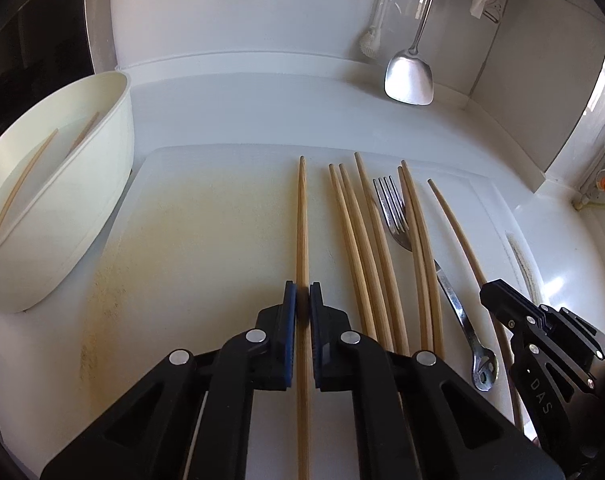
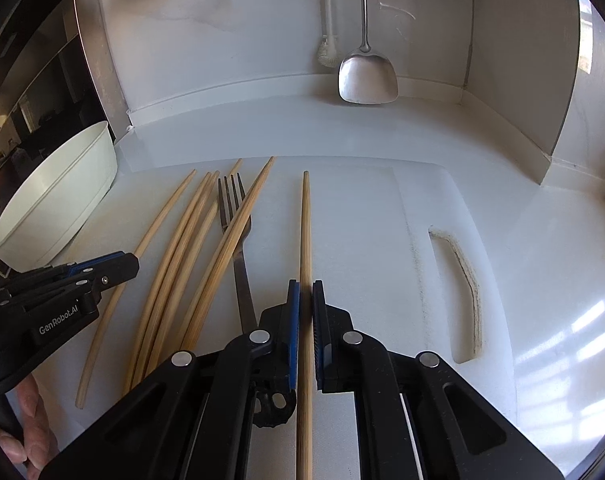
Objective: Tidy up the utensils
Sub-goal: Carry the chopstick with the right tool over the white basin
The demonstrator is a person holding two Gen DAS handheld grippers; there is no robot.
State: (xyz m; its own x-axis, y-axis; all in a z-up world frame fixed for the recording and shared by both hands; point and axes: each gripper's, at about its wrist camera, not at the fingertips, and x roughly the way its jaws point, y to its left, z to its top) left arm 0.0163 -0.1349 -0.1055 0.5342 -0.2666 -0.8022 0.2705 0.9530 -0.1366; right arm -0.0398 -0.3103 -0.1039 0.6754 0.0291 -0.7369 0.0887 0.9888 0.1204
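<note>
In the left wrist view the left gripper (image 1: 302, 300) sits at the bottom centre, its blue-padded fingers clenched on 1 chopstick (image 1: 302, 220) that runs straight up the middle of the frame over the stained cutting board (image 1: 174, 240). In the right wrist view the right gripper (image 2: 305, 300) is likewise clamped on another chopstick (image 2: 305, 232), the one lying apart on the right of the bundle. The loose chopsticks (image 1: 366, 248) and the fork (image 1: 394, 216) lie side by side in the centre right of the left view, the fork partly under 2 of the sticks. The cream bowl (image 1: 102, 184) fills the left edge and already holds 2 chopsticks (image 1: 26, 176). The step in hand looks like lifting both gripped sticks for transfer to that bowl. To do it well, each stick should probably rise level and clear of the board before swinging left, since each is held near 1 end and the long free end may droop or pivot. The right stick must pass above the bundle and fork without dragging them. Tip-first entry over the bowl rim, then release low, should keep the sticks from bouncing out.
</note>
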